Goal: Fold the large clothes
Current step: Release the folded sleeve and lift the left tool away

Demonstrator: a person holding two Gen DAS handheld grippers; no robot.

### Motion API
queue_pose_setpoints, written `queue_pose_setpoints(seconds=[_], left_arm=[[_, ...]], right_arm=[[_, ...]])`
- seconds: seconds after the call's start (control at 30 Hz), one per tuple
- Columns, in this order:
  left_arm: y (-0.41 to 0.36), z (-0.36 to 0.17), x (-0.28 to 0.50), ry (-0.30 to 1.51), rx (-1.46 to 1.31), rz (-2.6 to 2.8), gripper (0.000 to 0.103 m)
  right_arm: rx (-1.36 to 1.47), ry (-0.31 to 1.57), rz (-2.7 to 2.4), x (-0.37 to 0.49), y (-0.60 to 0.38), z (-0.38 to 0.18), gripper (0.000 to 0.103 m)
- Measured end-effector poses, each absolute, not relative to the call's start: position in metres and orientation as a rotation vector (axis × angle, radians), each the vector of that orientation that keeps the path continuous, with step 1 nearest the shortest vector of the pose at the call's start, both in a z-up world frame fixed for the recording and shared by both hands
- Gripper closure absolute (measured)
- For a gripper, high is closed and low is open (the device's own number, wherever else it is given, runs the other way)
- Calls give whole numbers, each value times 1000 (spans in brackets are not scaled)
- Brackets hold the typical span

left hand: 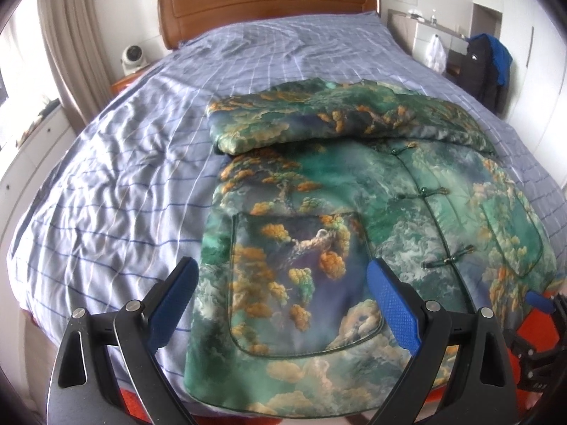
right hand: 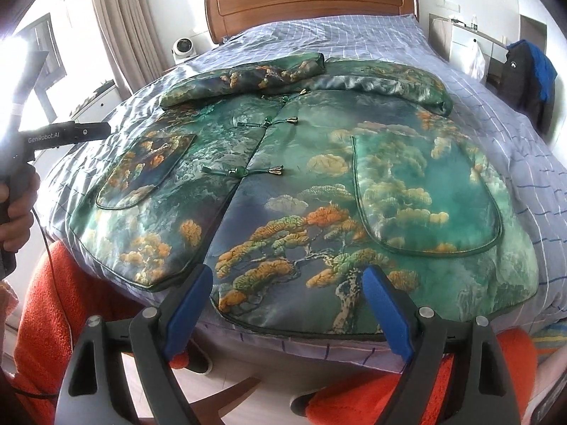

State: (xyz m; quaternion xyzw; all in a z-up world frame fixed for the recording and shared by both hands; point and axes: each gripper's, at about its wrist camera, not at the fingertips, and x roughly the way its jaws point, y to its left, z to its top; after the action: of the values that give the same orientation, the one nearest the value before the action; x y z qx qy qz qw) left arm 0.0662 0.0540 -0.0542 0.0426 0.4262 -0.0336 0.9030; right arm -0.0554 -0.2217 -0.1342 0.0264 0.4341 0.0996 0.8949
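A padded jacket point(right hand: 301, 184), green w/ orange tree and cloud print, lies front-up on the bed point(left hand: 117, 163), near the foot end and toward the bed's right side in the left wrist view. Both sleeves are folded in across the chest, just below the collar. Front is closed w/ knot buttons point(right hand: 241, 171) down the centre seam; a patch pocket point(right hand: 425, 191) sits on each side.

Left gripper point(left hand: 283, 304) hangs over the hem corner by one pocket, jaws spread wide, nothing between the pads, not touching the cloth as far as can be seen. Right gripper point(right hand: 287, 308) hangs over the hem near the centre opening, jaws also spread wide, empty.

A hand point(right hand: 16, 209) grips the left tool's handle at the right wrist view's left edge. Orange fleece trousers point(right hand: 53, 301) show below the bed edge. A wooden headboard point(left hand: 265, 10) stands at the far end.
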Motion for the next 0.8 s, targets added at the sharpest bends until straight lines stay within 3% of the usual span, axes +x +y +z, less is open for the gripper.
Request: queue_pose_setpoints(seconds=[0.57, 0.8], left_arm=[[61, -62, 68, 890, 61, -44, 6], [76, -57, 61, 863, 36, -9, 6]], right_arm=[[42, 927, 232, -52, -216, -137, 17], [304, 969, 331, 26, -260, -105, 17]])
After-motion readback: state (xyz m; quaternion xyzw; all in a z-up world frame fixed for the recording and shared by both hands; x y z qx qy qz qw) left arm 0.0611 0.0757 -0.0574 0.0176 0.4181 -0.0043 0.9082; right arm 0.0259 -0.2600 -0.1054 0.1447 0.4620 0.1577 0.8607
